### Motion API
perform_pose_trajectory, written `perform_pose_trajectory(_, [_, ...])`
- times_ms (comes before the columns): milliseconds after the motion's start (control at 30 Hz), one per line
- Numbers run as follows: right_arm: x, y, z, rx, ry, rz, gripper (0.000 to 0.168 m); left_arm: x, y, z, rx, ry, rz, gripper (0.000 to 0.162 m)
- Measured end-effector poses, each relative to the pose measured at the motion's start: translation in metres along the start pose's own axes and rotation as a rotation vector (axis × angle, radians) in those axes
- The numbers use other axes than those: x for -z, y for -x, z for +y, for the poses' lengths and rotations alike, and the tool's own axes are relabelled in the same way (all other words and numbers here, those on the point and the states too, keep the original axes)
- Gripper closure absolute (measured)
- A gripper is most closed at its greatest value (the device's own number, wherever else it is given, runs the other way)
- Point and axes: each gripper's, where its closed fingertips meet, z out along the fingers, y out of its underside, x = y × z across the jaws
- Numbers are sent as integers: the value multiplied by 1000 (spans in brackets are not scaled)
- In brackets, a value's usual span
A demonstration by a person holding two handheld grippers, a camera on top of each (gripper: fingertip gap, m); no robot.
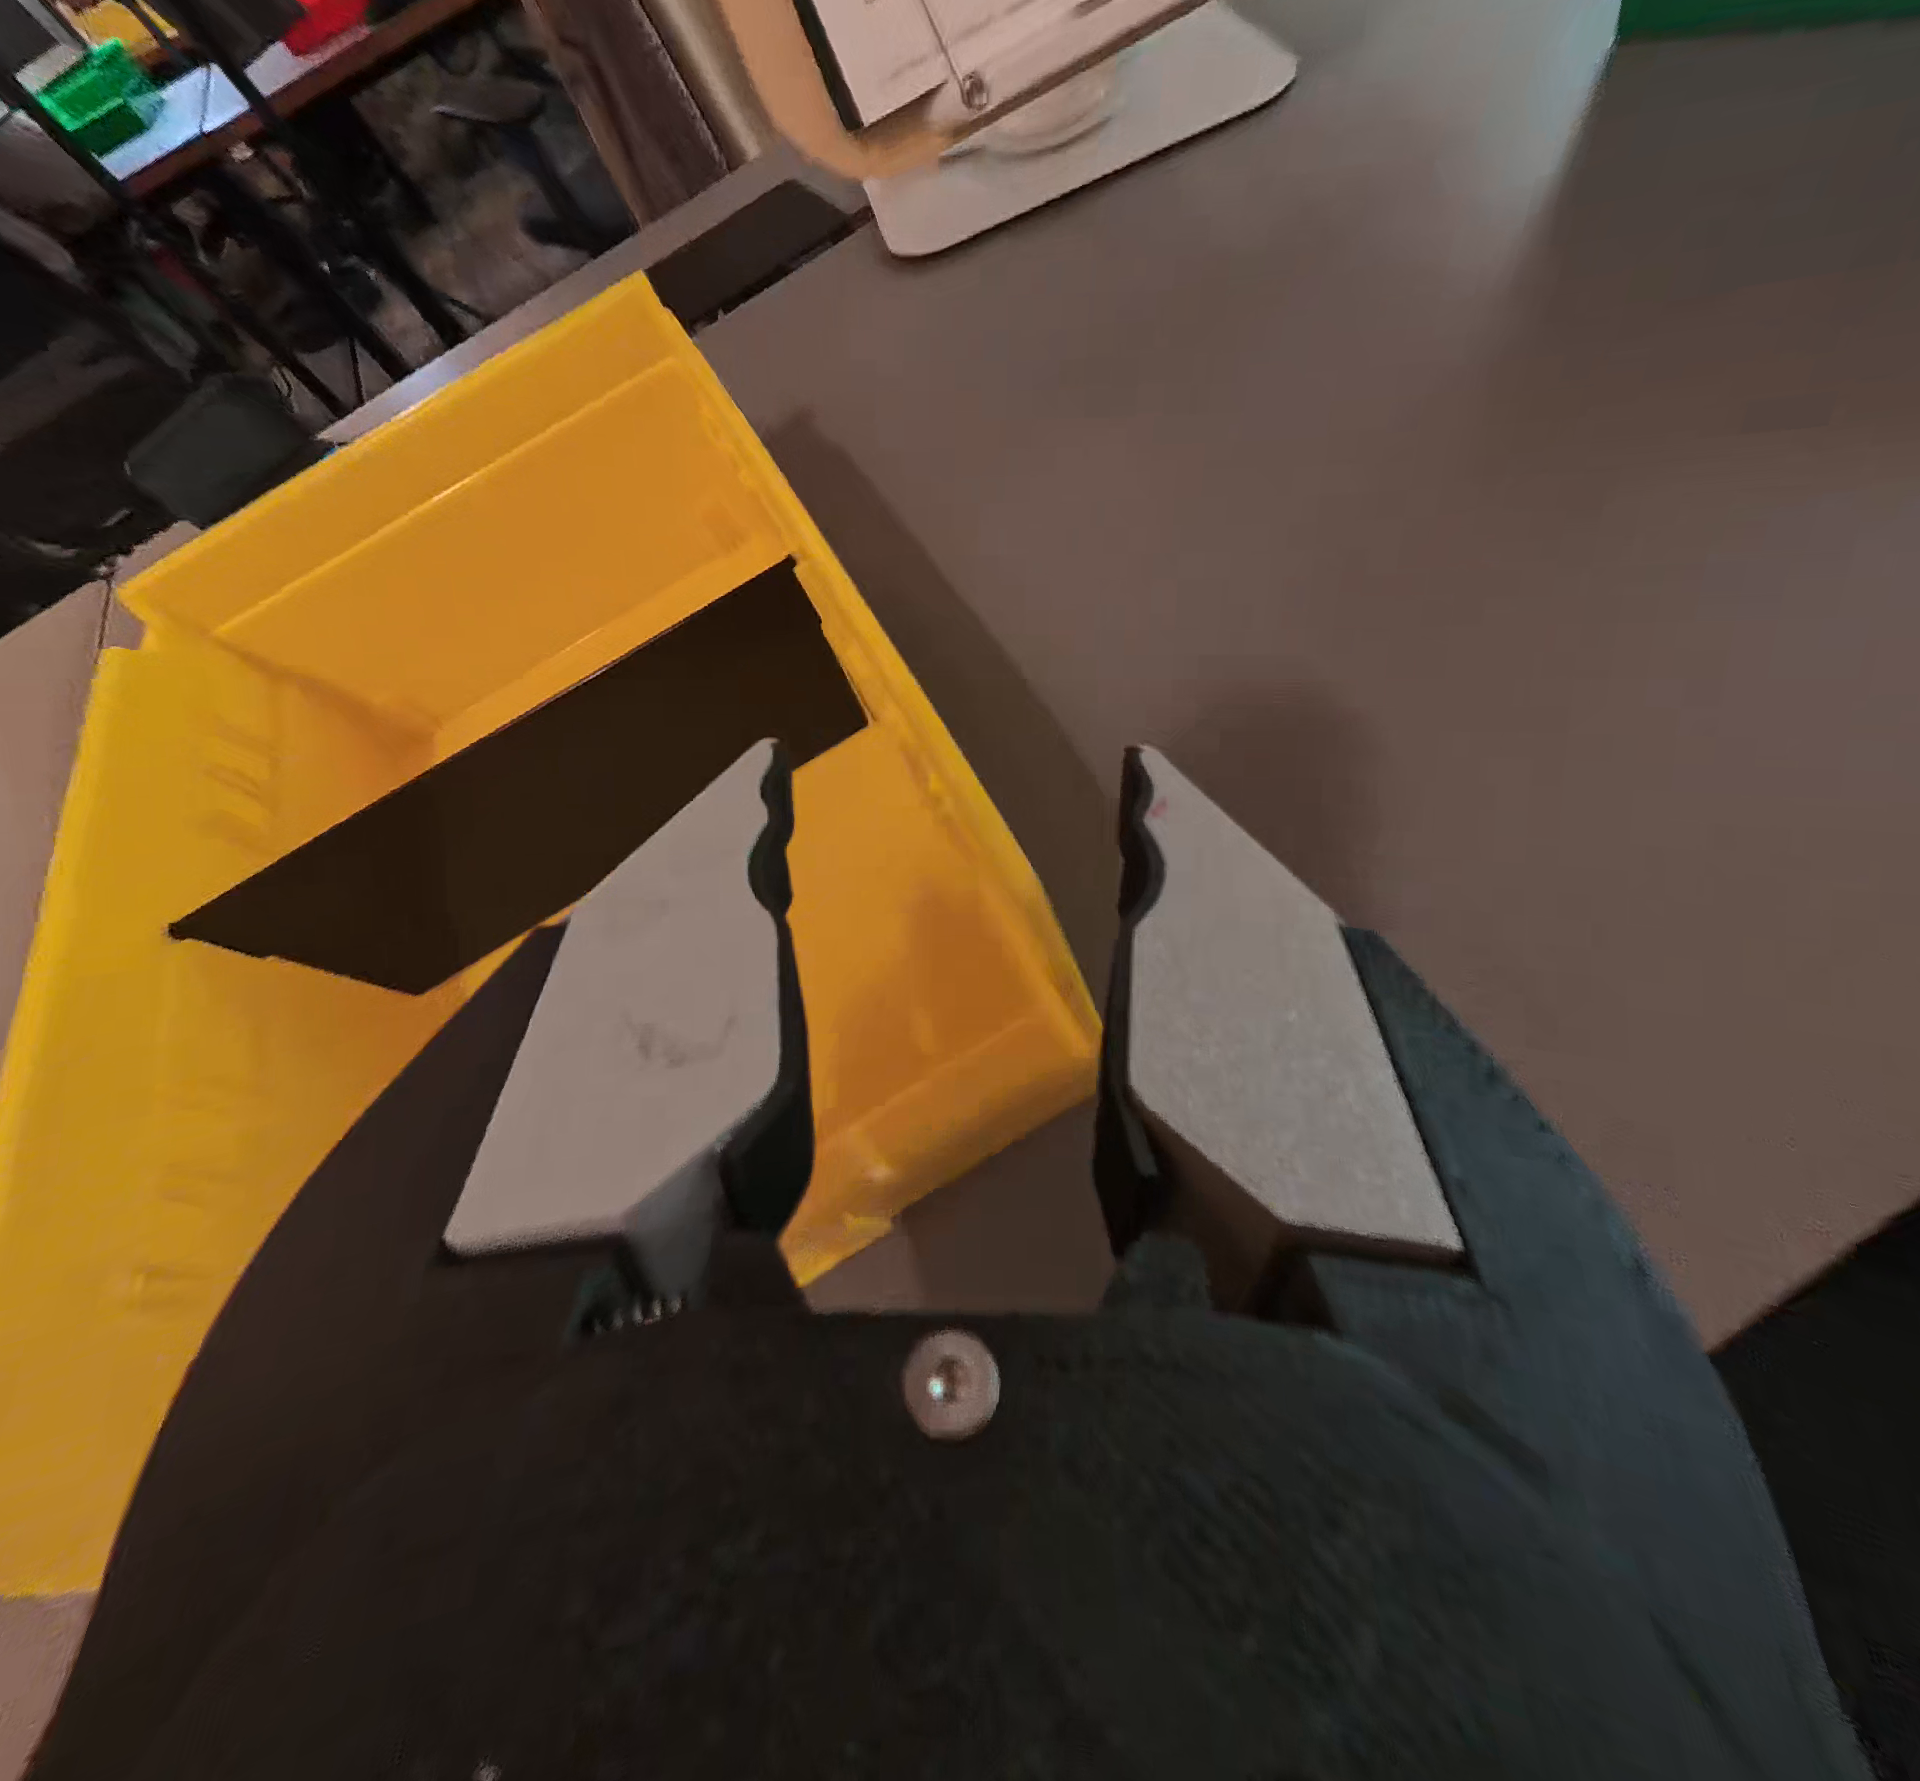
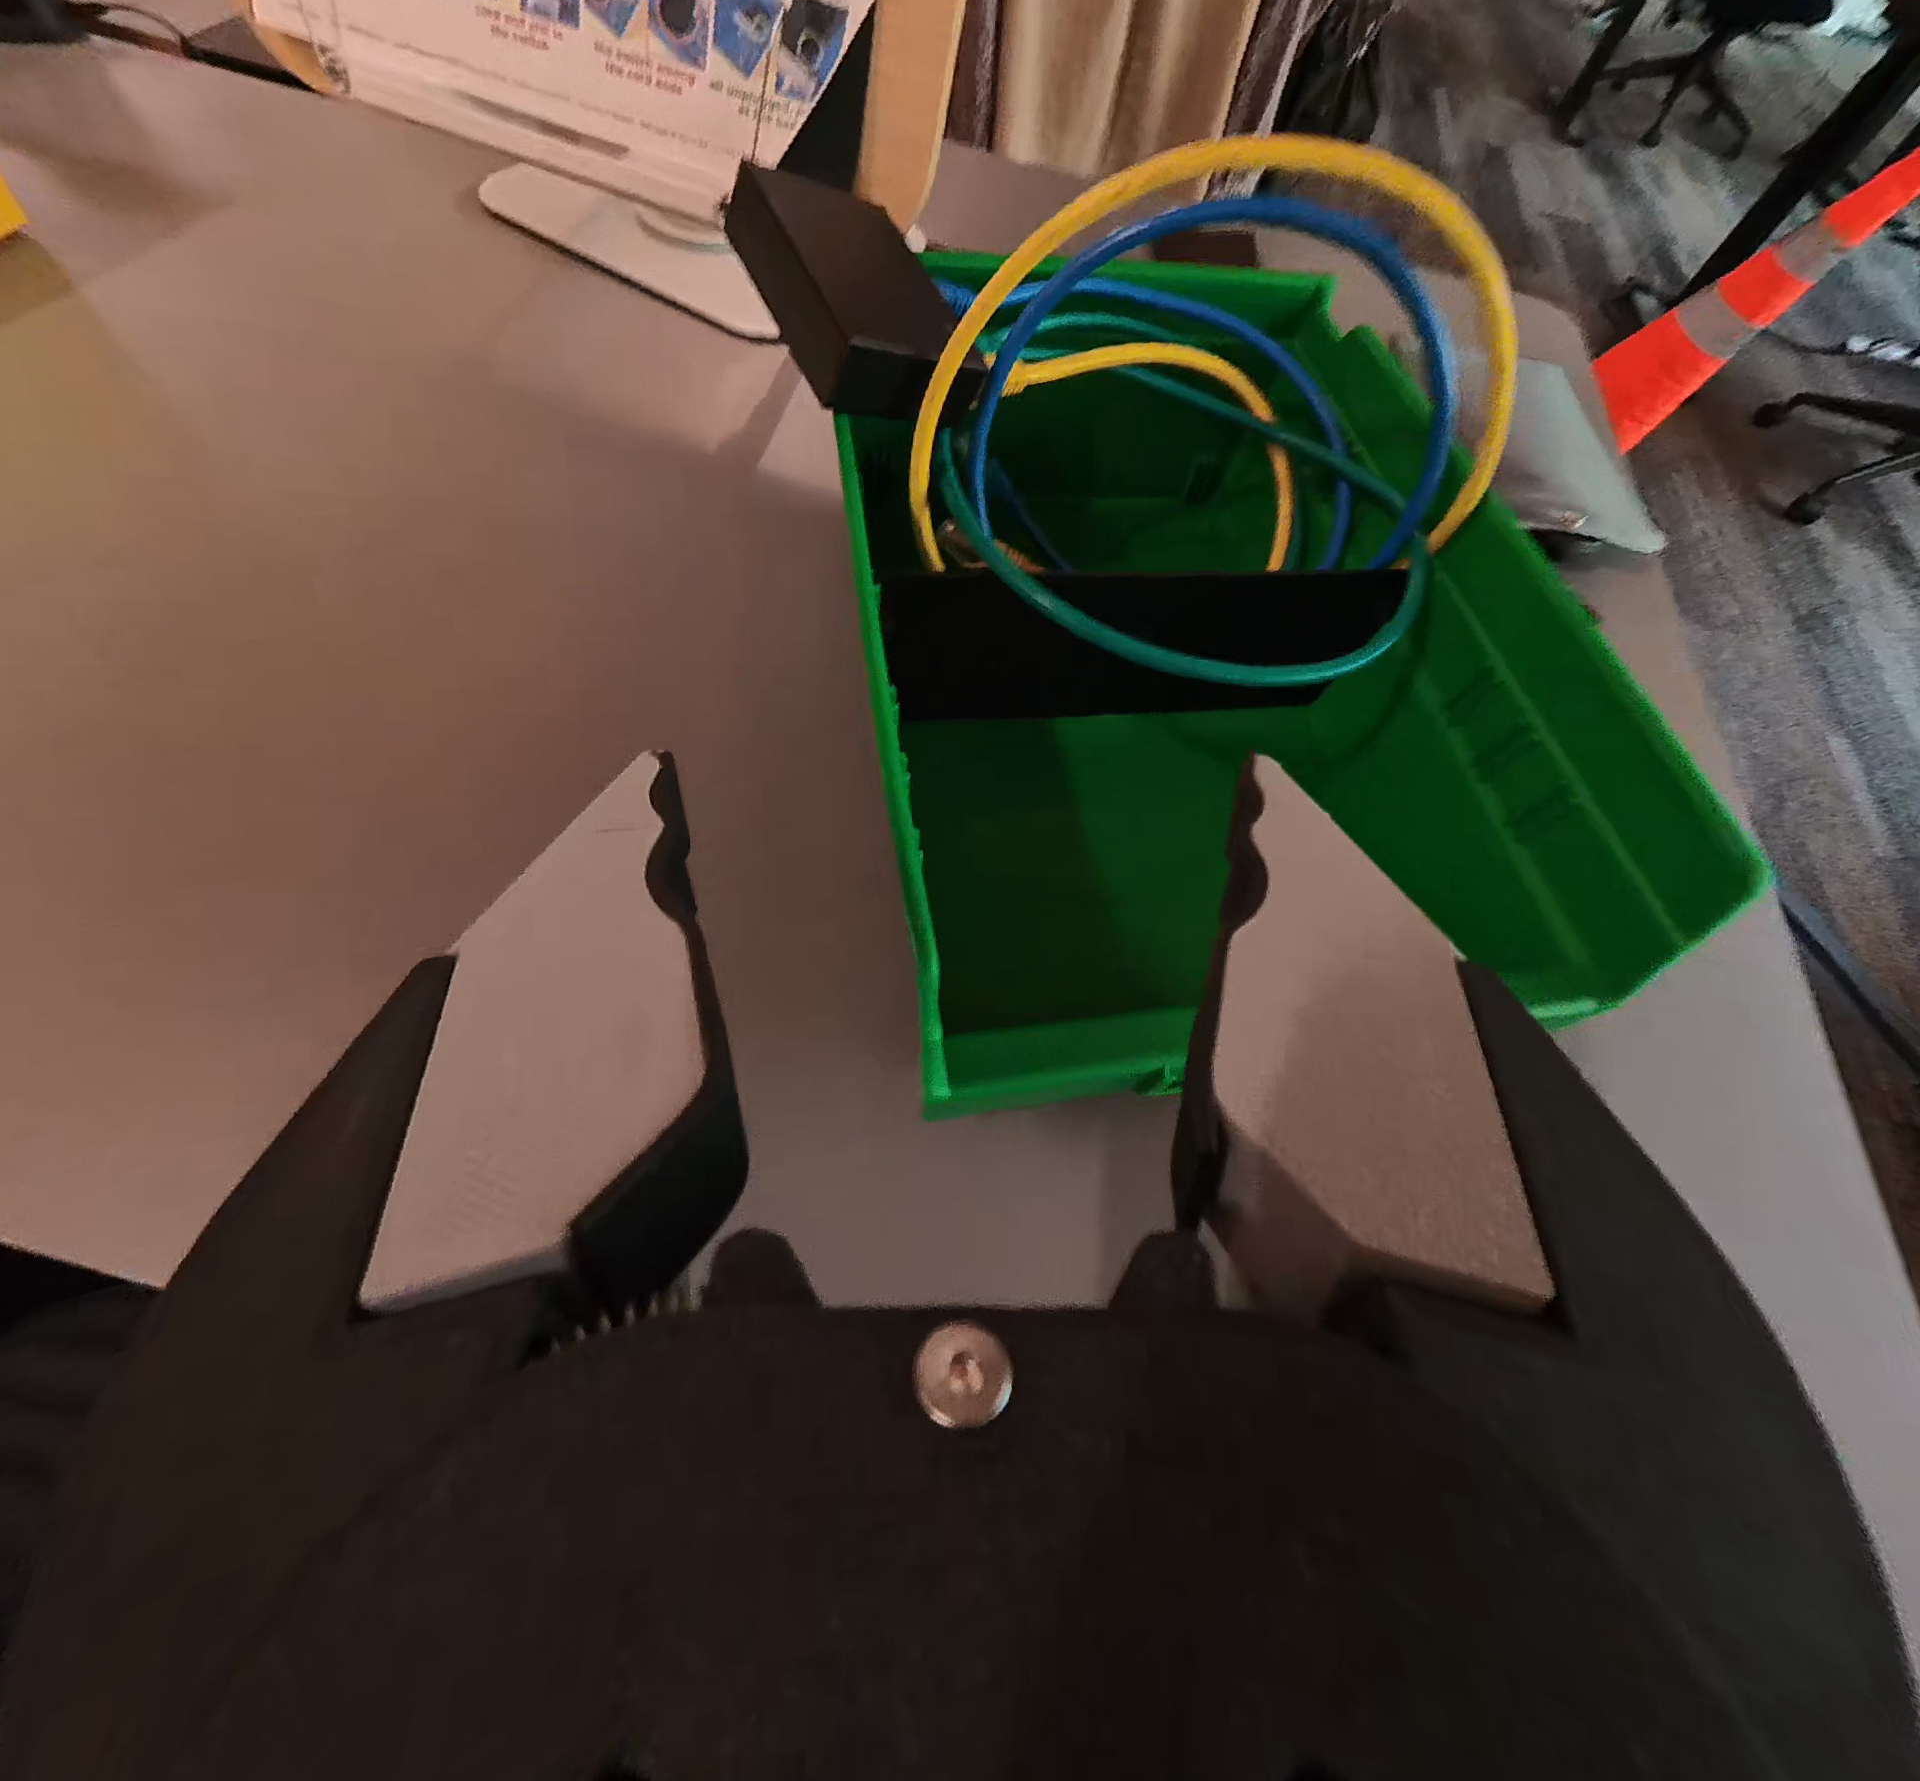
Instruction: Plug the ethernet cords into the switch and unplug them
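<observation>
Since the cords [image 2: 1205, 401] sit coiled in the green bin [image 2: 1507, 775] with a black box, maybe the switch [image 2: 831, 277], on its back rim, grab one cord near its plug end, slowly. The right gripper [image 2: 956, 796] fingers are wide open and empty above the desk [image 2: 416, 484]. The left gripper [image 1: 951, 796] is open, empty, by a yellow bin [image 1: 520, 536].

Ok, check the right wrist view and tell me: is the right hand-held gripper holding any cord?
No: the right hand-held gripper is open and empty above the table, while the cords sit coiled in the green bin.
</observation>
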Motion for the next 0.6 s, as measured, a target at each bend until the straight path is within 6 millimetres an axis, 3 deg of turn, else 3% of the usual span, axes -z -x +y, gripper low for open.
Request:
perform_pose_trajectory(67, [-8,1,9,12,40,3,67,-7,-9,7,-12,30,54,105])
perform_pose_trajectory(133, [-17,3,17,25,75,-2,68,-15,-9,15,-45,58,46,134])
perform_pose_trajectory(233, [-35,7,31,43,136,-17,74,-22,-5,23,-108,111,10,133])
perform_pose_trajectory(400, [-49,12,37,135,164,18,129,-5,30,36,-187,216,-137,153])
perform_pose_trajectory(467, [-51,15,39,171,179,31,154,-2,31,37,-128,186,-64,156])
perform_pose_trajectory(600, [-52,12,40,209,189,60,158,-4,28,39,-84,178,-17,157])
